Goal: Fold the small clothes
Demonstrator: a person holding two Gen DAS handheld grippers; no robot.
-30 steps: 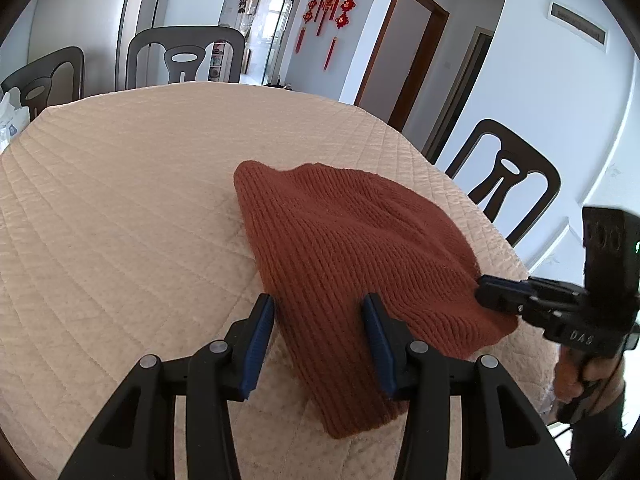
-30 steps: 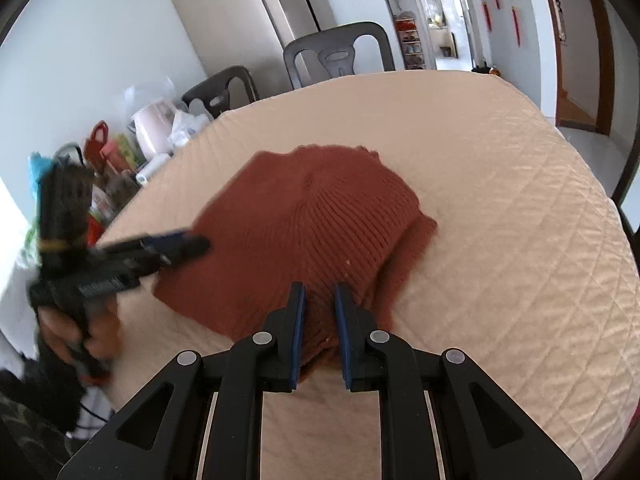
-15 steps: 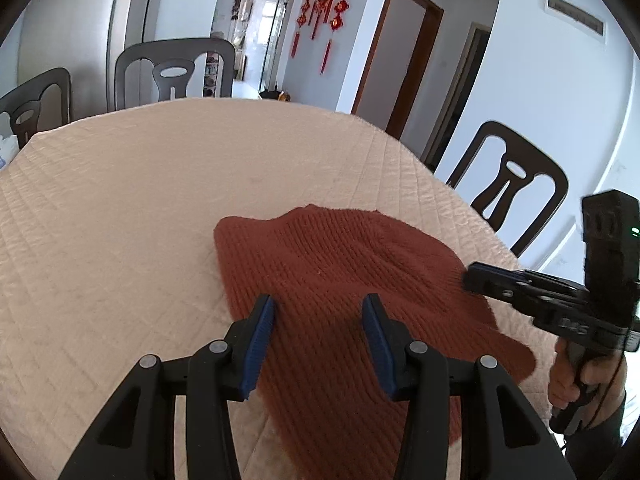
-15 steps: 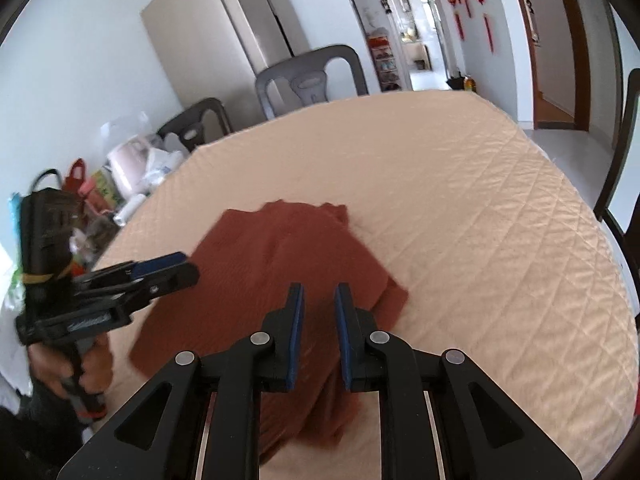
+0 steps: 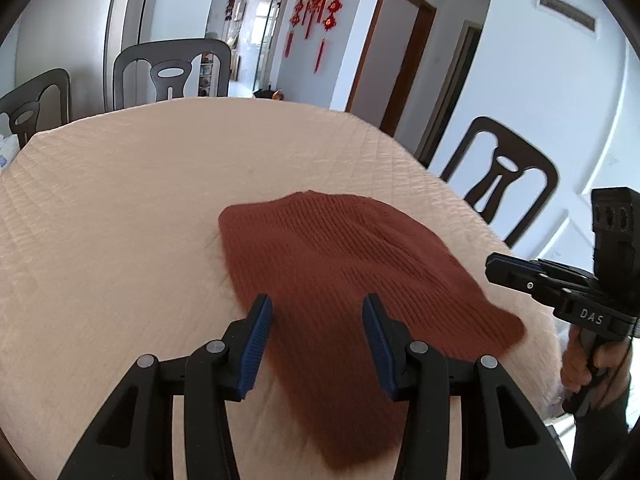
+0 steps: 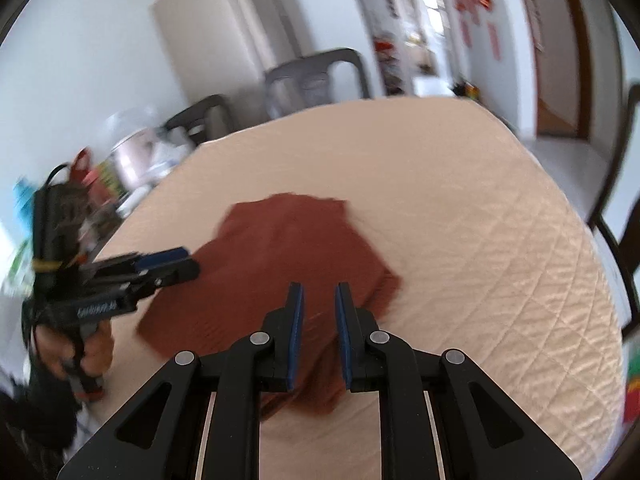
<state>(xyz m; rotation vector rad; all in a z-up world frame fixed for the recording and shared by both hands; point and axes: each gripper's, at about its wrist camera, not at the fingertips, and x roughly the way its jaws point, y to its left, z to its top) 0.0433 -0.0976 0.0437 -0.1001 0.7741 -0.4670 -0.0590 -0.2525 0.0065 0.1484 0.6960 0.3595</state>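
Left wrist view: the rust knitted garment (image 5: 344, 280) lies flat on the quilted beige counter (image 5: 120, 208), directly ahead of and below the left hand-held gripper (image 5: 318, 316). Its jaws stand apart with nothing clamped; the fabric shows in the gap beneath them. To that gripper's right, the right hand-held gripper (image 5: 492, 266) hangs off the garment's right edge, clear of the cloth, with a hand (image 5: 588, 364) on its grip. This view alone shows the dark chair (image 5: 500, 184) beyond the counter's right edge, two more chairs at the far side, and red hanging ornaments (image 5: 320, 0) on the wall.

Right wrist view, blurred: the garment (image 6: 280, 264) lies ahead of and under the right hand-held gripper (image 6: 319, 300), whose jaws are narrowly parted and empty. The left hand-held gripper (image 6: 182, 262) sits to its left at the garment's edge. Only here appear a tall refrigerator (image 6: 224, 28) and cluttered items (image 6: 132, 160) beyond the counter's left side.

Nothing stands between either gripper and the garment.

Against the frame a second earlier: the right hand-held gripper then reached the garment's right corner; it now stands off it. The garment appears longer and flatter.
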